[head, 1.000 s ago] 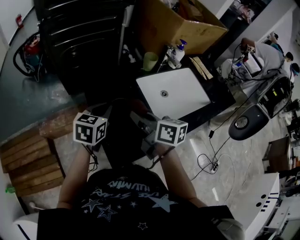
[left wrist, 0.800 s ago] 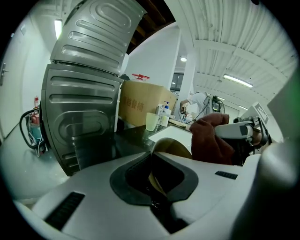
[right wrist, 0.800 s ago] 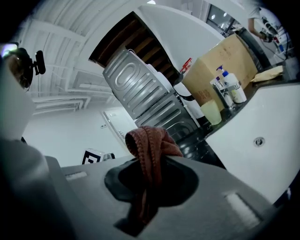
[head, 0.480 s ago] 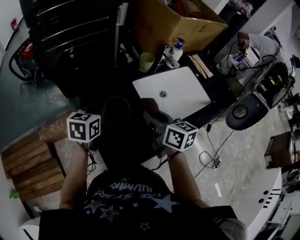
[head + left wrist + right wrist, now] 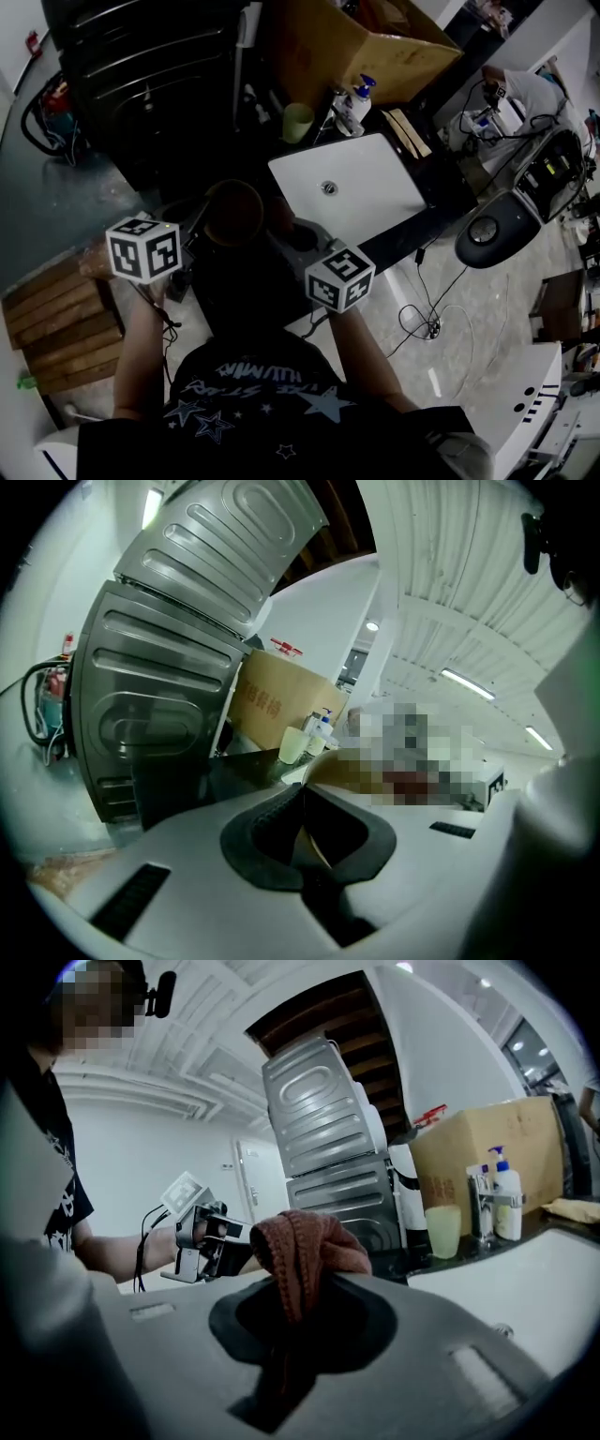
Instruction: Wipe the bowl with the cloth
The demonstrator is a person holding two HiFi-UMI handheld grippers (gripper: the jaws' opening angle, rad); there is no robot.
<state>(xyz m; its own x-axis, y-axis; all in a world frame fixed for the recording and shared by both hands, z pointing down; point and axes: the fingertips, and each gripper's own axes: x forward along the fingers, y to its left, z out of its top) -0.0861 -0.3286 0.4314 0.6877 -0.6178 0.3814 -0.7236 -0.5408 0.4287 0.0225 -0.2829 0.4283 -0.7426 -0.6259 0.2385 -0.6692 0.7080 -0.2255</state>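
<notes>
A brown bowl [image 5: 234,212] is held up in front of me, its opening facing the head camera. My left gripper [image 5: 194,234] is shut on its rim; in the left gripper view the thin edge of the bowl [image 5: 339,767] runs between the closed jaws of the left gripper [image 5: 305,825]. My right gripper [image 5: 300,242] sits just right of the bowl. In the right gripper view the right gripper [image 5: 295,1302] is shut on a bunched reddish-brown cloth [image 5: 305,1246], which sticks up past the jaws. Beyond the cloth is the left gripper [image 5: 202,1241].
A white sink [image 5: 375,202] with a drain lies ahead to the right. Behind it stand a pale green cup [image 5: 298,122], a pump bottle [image 5: 356,103] and a cardboard box [image 5: 366,42]. A dark metal appliance [image 5: 159,75] stands to the left, wooden slats [image 5: 56,319] lower left, cables [image 5: 422,319] on the floor.
The left gripper has swung out to the left and the bowl has come up into plain view. The right gripper has shifted slightly left, toward the bowl.
</notes>
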